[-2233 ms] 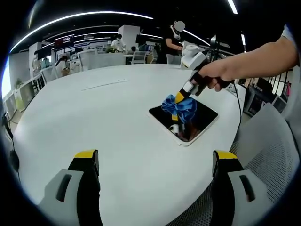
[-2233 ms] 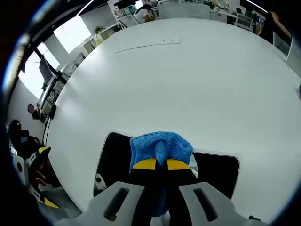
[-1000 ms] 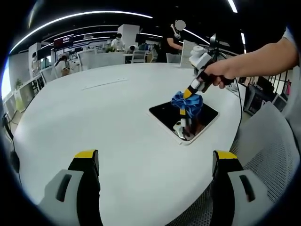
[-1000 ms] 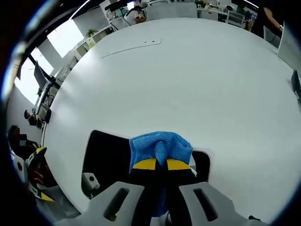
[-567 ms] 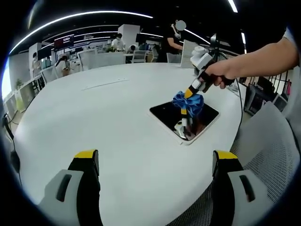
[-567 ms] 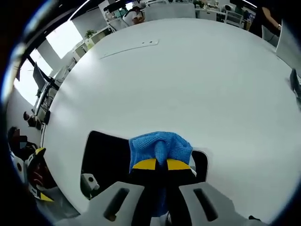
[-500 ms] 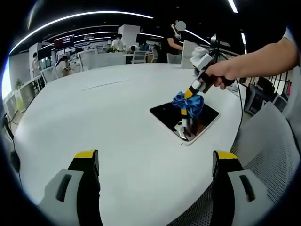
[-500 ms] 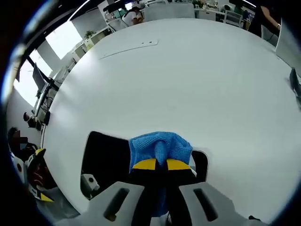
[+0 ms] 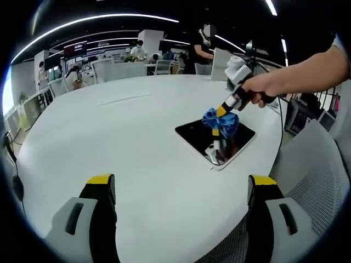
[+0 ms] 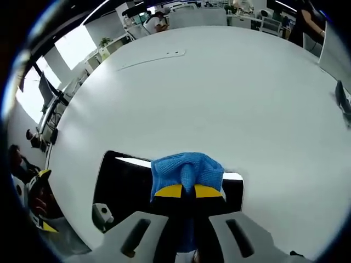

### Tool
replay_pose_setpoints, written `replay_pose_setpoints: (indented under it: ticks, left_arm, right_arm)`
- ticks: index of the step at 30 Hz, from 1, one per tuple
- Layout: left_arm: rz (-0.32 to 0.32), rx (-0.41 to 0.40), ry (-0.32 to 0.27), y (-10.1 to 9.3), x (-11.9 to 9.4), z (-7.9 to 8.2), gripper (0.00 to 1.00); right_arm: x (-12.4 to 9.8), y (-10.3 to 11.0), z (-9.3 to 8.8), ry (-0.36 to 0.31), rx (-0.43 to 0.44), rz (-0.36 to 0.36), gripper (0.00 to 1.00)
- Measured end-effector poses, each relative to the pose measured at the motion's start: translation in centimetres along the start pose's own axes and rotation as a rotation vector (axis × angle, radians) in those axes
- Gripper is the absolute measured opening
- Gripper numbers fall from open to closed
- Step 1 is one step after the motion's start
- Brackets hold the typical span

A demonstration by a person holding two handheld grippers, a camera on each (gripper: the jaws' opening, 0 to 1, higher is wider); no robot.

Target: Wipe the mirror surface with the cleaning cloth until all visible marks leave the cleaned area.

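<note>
1. Mirror lies flat on the white round table, near the edge on the person's side. In the right gripper view its dark glass spreads to both sides of the cloth.

2. Right hand-held gripper holds the blue cleaning cloth; its yellow-tipped jaws are closed tightly on the bunched fabric. In the left gripper view the cloth meets the glass near the far right part of the mirror.

3. Left hand-held gripper hangs over the near table edge, well apart from the mirror, with its jaws wide and nothing between them.

4. Good wiping here, I think, means to keep the tool leaned, so that only the soft cloth touches the glass and not the hard jaw tips.

5. Strokes should overlap and run from one border to the opposite border, so that no strip is missed.

6. Pressure should be light and even; the mirror looks thin and free on the smooth table, so it may slide toward the edge. The free left tool could steady its frame if needed.

7. Marks are hard to judge in these views, because the glass reflects the tool and the ceiling lights.
</note>
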State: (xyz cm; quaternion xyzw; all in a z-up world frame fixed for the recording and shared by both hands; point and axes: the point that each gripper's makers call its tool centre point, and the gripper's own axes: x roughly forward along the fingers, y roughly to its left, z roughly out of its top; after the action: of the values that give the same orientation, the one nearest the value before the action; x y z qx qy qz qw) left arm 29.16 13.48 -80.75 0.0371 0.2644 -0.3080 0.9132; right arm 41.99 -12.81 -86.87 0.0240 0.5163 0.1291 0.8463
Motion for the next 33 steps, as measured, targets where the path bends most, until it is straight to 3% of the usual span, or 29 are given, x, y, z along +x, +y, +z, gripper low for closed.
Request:
replay_pose_setpoints:
  ticks: [20,33]
  left_arm:
    - [-0.011,-0.007,-0.003,-0.2,0.0,0.0,0.99]
    - [-0.016,-0.005,0.003,-0.4,0.0,0.0,0.99]
  right_arm:
    - [-2.1,0.7,-4.2,-0.033,0.042,0.042,0.00]
    - [-3.3,1.7,-6.5,-0.034,0.009,0.042,0.00]
